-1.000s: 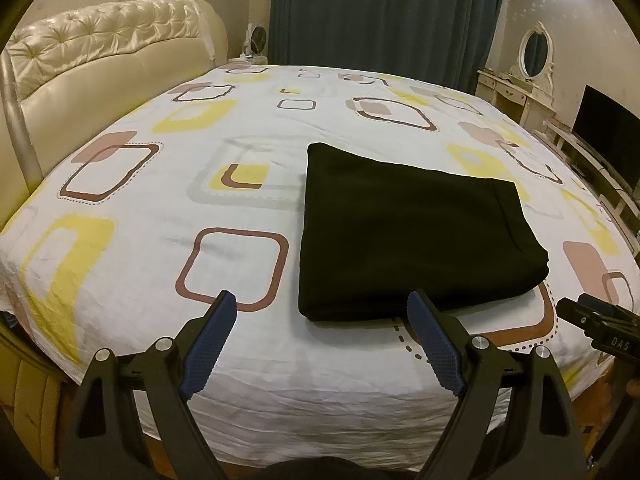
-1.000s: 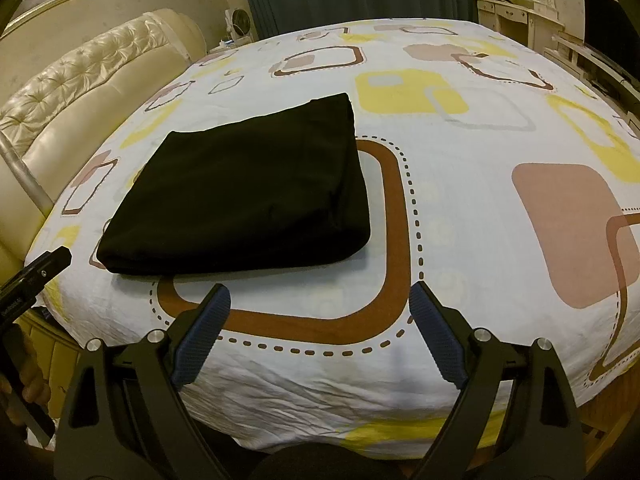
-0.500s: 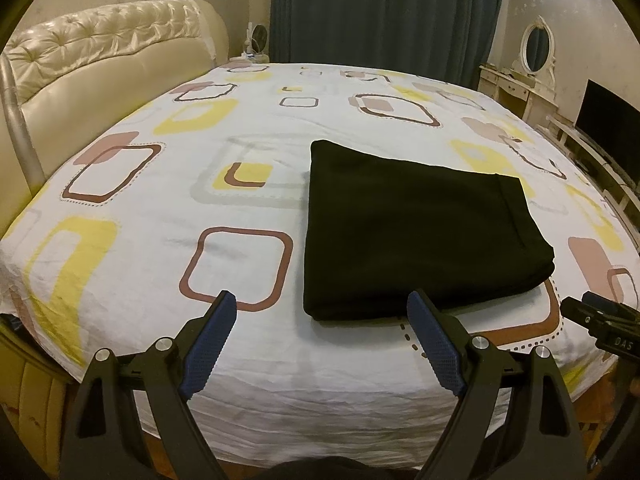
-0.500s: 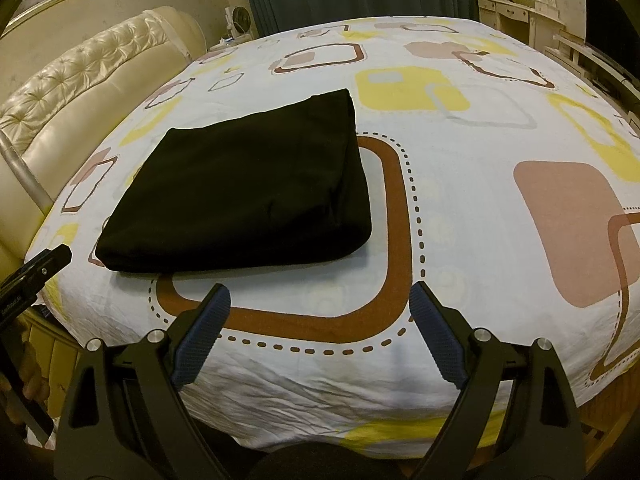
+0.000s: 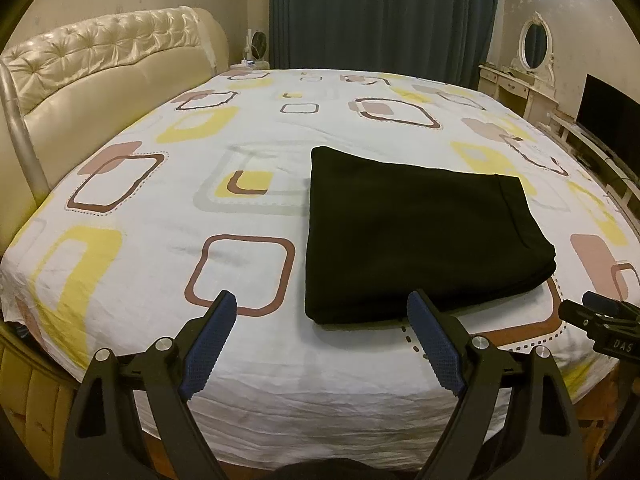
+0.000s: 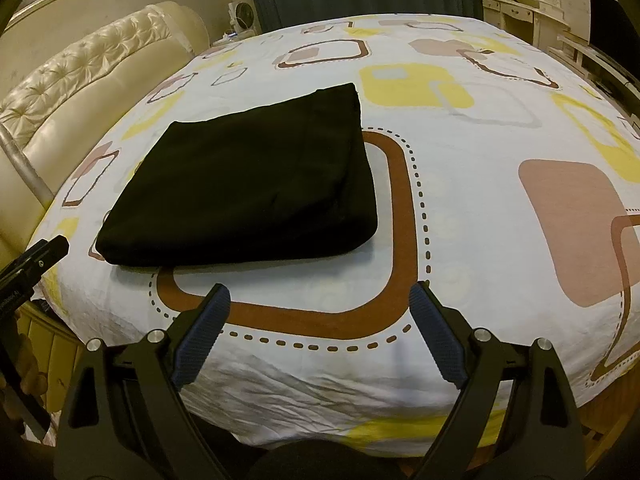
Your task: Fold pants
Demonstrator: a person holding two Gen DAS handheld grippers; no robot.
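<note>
Black pants [image 5: 420, 236] lie folded into a flat rectangle on the bed [image 5: 160, 248], centre-right in the left view, centre-left in the right view. Left gripper [image 5: 322, 322] wide, empty; right gripper [image 6: 320, 312] wide, empty. Pants just ahead of both, left nearer. Fold looks finished.

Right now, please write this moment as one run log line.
pants: folded, on bed | left gripper: open, empty | right gripper: open, empty
</note>
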